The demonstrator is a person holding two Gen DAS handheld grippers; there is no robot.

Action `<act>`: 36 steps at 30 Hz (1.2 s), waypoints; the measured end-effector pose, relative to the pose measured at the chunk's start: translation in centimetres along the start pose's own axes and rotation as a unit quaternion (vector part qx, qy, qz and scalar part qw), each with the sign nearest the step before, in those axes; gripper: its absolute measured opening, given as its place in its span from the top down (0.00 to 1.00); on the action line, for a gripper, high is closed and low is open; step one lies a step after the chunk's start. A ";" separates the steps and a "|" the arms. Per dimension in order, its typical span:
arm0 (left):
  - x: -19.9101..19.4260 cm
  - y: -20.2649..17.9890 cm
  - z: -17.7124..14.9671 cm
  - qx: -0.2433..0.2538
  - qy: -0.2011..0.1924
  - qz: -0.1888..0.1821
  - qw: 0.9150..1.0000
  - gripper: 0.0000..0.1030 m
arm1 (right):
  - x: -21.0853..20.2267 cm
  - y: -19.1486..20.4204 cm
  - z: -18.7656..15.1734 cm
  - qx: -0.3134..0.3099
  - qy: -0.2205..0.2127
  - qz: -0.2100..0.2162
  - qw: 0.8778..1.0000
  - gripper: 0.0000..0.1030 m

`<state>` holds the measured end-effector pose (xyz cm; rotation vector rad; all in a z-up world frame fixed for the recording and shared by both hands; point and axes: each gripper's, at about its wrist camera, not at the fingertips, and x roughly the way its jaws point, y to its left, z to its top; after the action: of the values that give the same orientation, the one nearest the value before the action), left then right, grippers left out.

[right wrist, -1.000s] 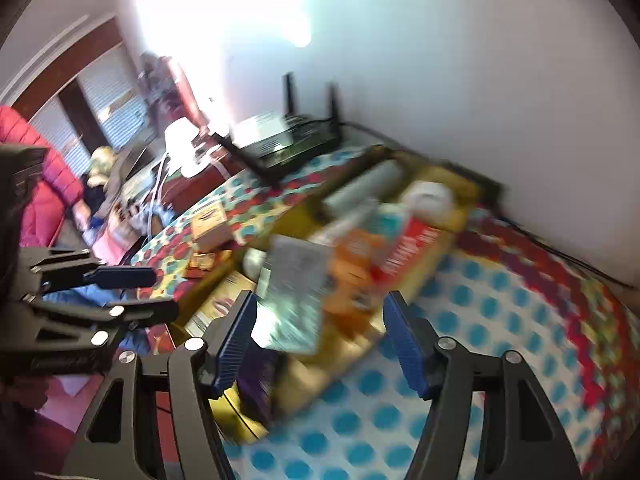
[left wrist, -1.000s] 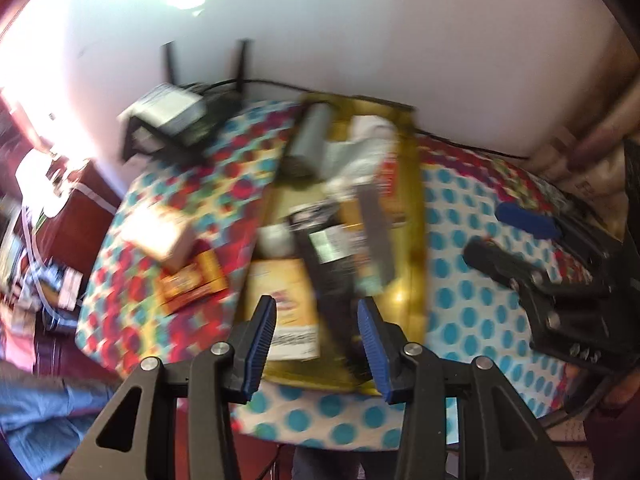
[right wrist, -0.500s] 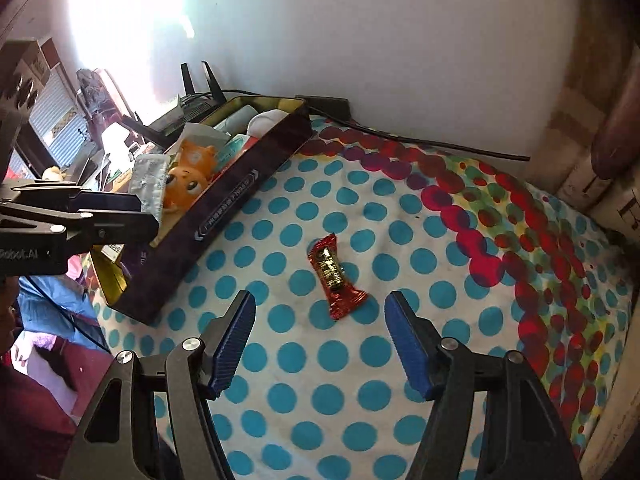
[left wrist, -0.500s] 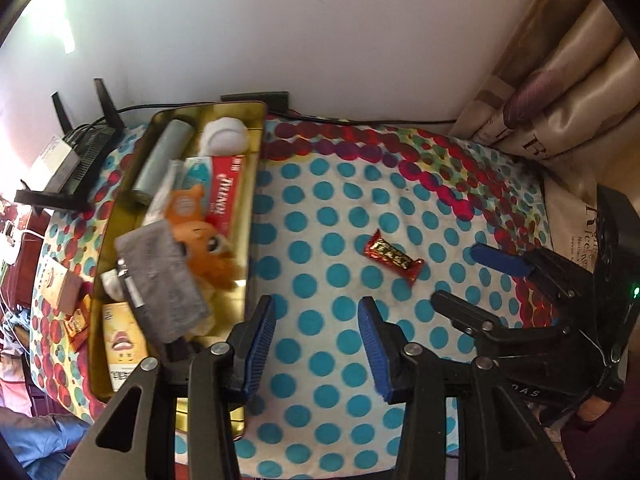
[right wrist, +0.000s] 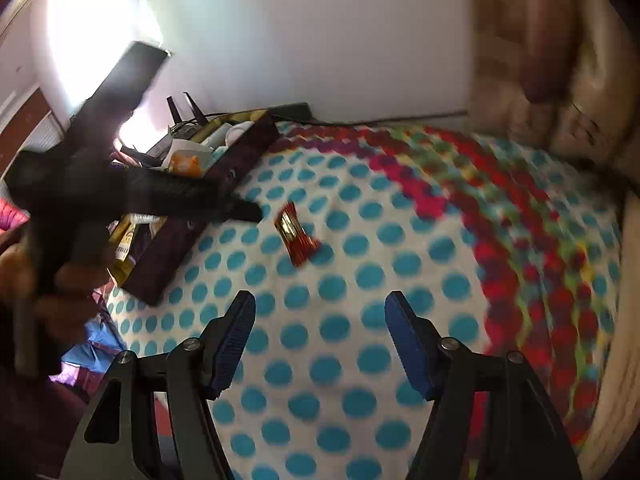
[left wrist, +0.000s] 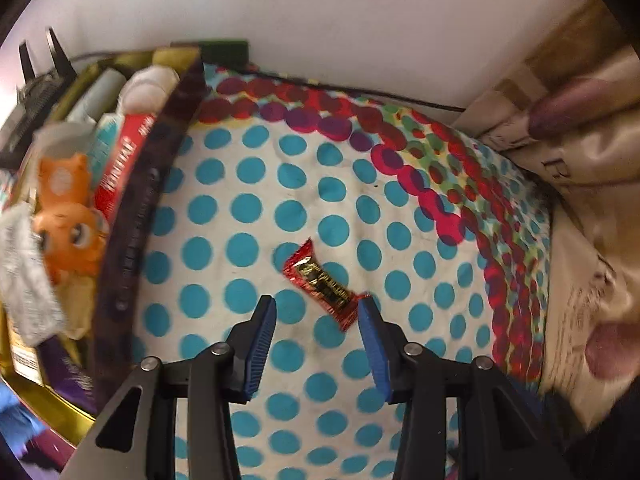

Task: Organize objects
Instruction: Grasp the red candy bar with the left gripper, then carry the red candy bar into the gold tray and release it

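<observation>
A small red foil-wrapped candy bar (left wrist: 320,283) with a gold label lies flat on the polka-dot tablecloth (left wrist: 248,208) of the desk, near the middle of the left wrist view; the gold lettering is too blurred to read. In the right wrist view the same candy bar (right wrist: 295,234) sits left of centre, apart from everything else.

To its left stands a long dark box with a gold inside (left wrist: 136,216), packed with items: a red toothpaste carton (left wrist: 120,168) with white lettering I cannot make out, an orange plush toy (left wrist: 68,216), a grey cloth pouch (left wrist: 24,280) and a white round object (left wrist: 148,88). Behind the box, in the upper left, is a black router with antennas (left wrist: 40,76). Beige curtains with printed writing (left wrist: 580,168) fill the right edge.

The left hand-held gripper (left wrist: 316,332) hangs just above the cloth with its blue-padded jaws partly apart; the candy bar's near end lies between the tips, close beside the right pad, and nothing is gripped. The right hand-held gripper (right wrist: 320,328) is wider apart, empty, over bare cloth below the candy bar.
</observation>
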<state>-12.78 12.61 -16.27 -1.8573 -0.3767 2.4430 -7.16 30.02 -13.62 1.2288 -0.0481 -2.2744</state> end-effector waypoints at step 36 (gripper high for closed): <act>-2.0 0.9 -1.1 -0.026 -0.033 0.042 0.998 0.82 | -1.6 -2.6 -3.4 0.045 0.012 0.021 0.999 0.36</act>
<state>-11.04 11.58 -14.84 -1.8521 -0.3779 2.5797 -4.95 33.74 -15.06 1.2890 -0.1671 -2.2412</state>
